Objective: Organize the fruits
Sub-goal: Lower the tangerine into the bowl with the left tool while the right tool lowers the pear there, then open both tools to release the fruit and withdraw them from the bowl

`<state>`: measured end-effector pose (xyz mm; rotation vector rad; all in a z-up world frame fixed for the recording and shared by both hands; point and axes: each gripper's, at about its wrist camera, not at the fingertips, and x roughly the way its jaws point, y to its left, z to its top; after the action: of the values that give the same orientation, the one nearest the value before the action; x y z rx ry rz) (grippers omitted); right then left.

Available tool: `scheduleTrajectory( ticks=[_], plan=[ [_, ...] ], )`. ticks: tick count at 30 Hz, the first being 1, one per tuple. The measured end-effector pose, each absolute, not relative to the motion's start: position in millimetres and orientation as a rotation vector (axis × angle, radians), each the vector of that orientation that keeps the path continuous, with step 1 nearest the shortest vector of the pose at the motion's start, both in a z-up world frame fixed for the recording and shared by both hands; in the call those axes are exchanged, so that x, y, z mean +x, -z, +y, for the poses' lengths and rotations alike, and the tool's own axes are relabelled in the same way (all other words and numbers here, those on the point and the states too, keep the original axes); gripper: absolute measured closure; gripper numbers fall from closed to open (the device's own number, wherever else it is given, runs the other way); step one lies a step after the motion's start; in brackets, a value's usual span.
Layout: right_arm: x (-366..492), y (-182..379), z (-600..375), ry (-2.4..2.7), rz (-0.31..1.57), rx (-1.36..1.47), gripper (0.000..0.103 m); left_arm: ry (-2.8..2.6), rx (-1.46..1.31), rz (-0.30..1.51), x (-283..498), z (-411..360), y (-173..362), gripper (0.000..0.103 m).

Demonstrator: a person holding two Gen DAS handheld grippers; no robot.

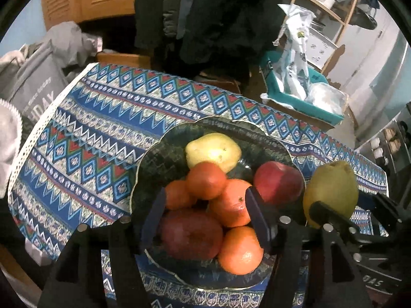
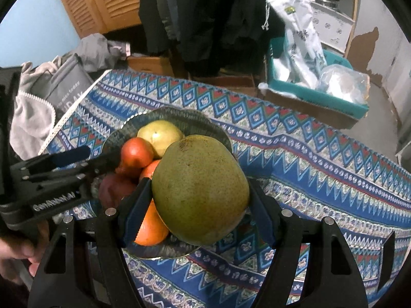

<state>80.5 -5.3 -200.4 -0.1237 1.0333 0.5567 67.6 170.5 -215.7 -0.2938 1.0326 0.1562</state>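
A dark glass bowl (image 1: pixel 154 159) on the patterned tablecloth holds a yellow pear (image 1: pixel 213 150), a red apple (image 1: pixel 278 182), a dark red apple (image 1: pixel 191 233) and several oranges (image 1: pixel 231 202). My left gripper (image 1: pixel 205 215) is open and empty, hovering over the piled fruit. My right gripper (image 2: pixel 197 205) is shut on a large green pear (image 2: pixel 200 190) and holds it above the bowl's (image 2: pixel 195 120) right rim. That pear (image 1: pixel 331 192) and the right gripper show at the right in the left wrist view. The left gripper (image 2: pixel 77 159) shows at the left in the right wrist view.
The tablecloth (image 1: pixel 102 128) covers the table. Behind it stand a teal box (image 1: pixel 303 102) with plastic bags, cardboard boxes, a grey bag (image 1: pixel 33 84), hanging dark clothes and a wooden shelf (image 1: pixel 328 12). A hand (image 2: pixel 15 256) holds the left gripper.
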Motion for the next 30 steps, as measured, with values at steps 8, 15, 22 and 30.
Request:
scheduleTrajectory(
  ticks=[8,15,22,30],
  plan=[
    [76,220,2,-0.579,1.081,-0.143,0.029,-0.198,-0.296,1.041,49,180,209,0.037],
    [71,233,12,-0.585,1.094,-0.196,0.029,-0.207,-0.247,1.042,39,175,205,0.035],
    [68,236,15,-0.594,1.077,-0.21,0.029,-0.205,-0.235,1.047,35,172,203,0.035],
    [67,199,5,-0.548,0.983,-0.22,0.029,-0.206,-0.228,1.013,32,170,188,0.035]
  ],
)
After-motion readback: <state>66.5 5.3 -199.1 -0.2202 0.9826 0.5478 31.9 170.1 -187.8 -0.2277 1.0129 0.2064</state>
